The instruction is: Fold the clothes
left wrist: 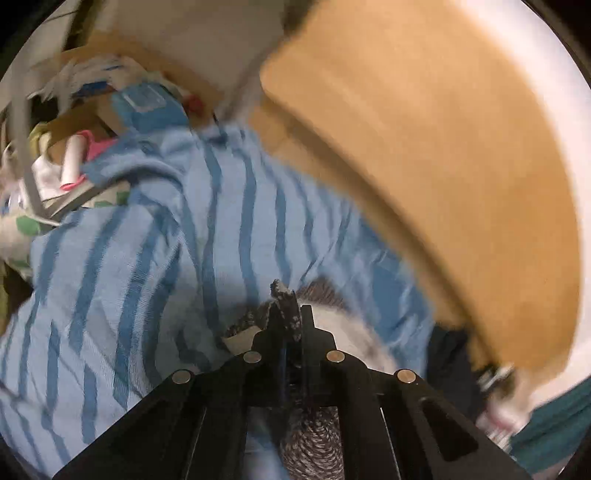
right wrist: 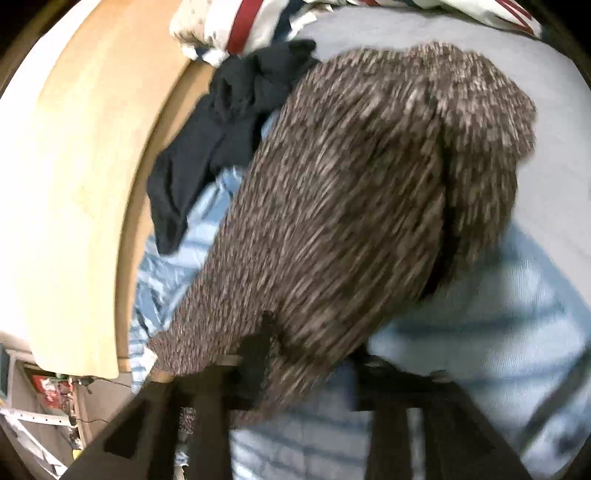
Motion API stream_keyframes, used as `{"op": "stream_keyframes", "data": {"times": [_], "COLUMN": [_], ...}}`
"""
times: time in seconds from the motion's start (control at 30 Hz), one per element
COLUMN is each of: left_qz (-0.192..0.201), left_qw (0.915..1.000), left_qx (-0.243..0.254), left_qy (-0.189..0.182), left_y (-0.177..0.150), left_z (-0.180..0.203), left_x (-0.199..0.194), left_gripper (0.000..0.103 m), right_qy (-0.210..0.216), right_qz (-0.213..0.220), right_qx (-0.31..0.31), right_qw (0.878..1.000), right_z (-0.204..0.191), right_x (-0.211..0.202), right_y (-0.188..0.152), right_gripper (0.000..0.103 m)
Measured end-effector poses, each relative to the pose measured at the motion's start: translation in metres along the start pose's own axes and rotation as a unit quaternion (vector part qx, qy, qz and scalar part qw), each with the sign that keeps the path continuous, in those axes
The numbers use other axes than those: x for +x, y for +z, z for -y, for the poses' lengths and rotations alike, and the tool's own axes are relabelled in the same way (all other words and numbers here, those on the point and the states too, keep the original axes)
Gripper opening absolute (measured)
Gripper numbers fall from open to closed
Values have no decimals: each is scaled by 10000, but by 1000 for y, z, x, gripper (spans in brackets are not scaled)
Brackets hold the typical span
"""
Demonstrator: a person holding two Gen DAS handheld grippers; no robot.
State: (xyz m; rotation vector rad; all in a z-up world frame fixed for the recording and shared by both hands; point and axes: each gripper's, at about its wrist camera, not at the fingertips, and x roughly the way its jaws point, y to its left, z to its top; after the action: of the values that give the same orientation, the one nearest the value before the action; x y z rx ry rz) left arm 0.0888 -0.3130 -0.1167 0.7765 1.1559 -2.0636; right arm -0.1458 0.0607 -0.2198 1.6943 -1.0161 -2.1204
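A brown-and-grey speckled knit garment (right wrist: 351, 184) fills the middle of the right wrist view, lifted and blurred by motion. Its lower end runs down between the fingers of my right gripper (right wrist: 306, 354), which is shut on it; only one dark finger (right wrist: 258, 354) shows. In the left wrist view my left gripper (left wrist: 287, 310) is shut on an edge of the same knit garment (left wrist: 314, 454). Under both grippers lies a light blue cloth with darker blue stripes (left wrist: 147, 240) (right wrist: 480, 332).
A wooden bed board (left wrist: 424, 147) (right wrist: 85, 184) curves along one side. A dark navy garment (right wrist: 221, 122) lies crumpled by it, with red-white-blue bedding (right wrist: 251, 26) behind. Boxes and a blue pack (left wrist: 140, 99) are piled at the left wrist view's upper left.
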Motion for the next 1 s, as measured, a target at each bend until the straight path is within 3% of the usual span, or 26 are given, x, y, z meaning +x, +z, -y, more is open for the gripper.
{"op": "stream_keyframes", "data": {"times": [0.13,0.2,0.3,0.4,0.47,0.5,0.53,0.6,0.63,0.67,0.7,0.77,0.87,0.93,1.0], "left_qz": [-247,-226,-109,-98,-173,-205,-237,-433,-551,-672,-799,-1070,-1461,-1816,-2000], "left_qw": [9991,9992,9999,9977,9941,9923,9900,9881,9874,9866,9850,9789,9751,9651,9567], "left_qx": [-343,-330,5,502,607,546,485,328,245,166,76,-65,-153,-367,-590], "left_qy": [75,54,17,-452,-881,-1091,-1302,-1438,-1463,-1475,-1528,-1741,-1659,-1849,-2033], "left_y": [4,10,24,38,43,43,43,38,35,31,26,12,-2,-7,-9], "left_z": [-11,-13,-9,-4,-5,-9,-13,-26,-33,-40,-47,-59,-60,-57,-54], "left_x": [25,28,23,10,2,-3,-7,-8,-8,-5,0,11,36,59,75], "left_gripper": [5,5,5,5,5,5,5,13,22,54,80,79,66,60,58], "right_qy": [70,59,-21,31,55,106,150,232,273,315,356,438,561,724,741], "right_qz": [-129,-370,-631,-688,-470,-361,-368,-482,-539,-596,-653,-767,-938,-990,-894], "right_qx": [-1145,-2149,-3708,-4842,-5434,-5686,-5731,-5644,-5599,-5555,-5510,-5418,-5278,-5144,-4951], "right_qw": [9933,9759,9266,8723,8381,8217,8185,8238,8263,8288,8312,8358,8423,8487,8610], "right_z": [-69,-115,-187,-252,-288,-303,-310,-317,-321,-324,-327,-334,-344,-347,-344], "right_x": [1,20,68,116,144,155,161,166,169,172,175,181,189,187,178], "right_y": [-46,-71,-117,-155,-176,-186,-186,-179,-175,-171,-168,-160,-149,-140,-129], "right_gripper": [61,59,48,49,72,75,76,62,10,4,4,4,5,7,30]}}
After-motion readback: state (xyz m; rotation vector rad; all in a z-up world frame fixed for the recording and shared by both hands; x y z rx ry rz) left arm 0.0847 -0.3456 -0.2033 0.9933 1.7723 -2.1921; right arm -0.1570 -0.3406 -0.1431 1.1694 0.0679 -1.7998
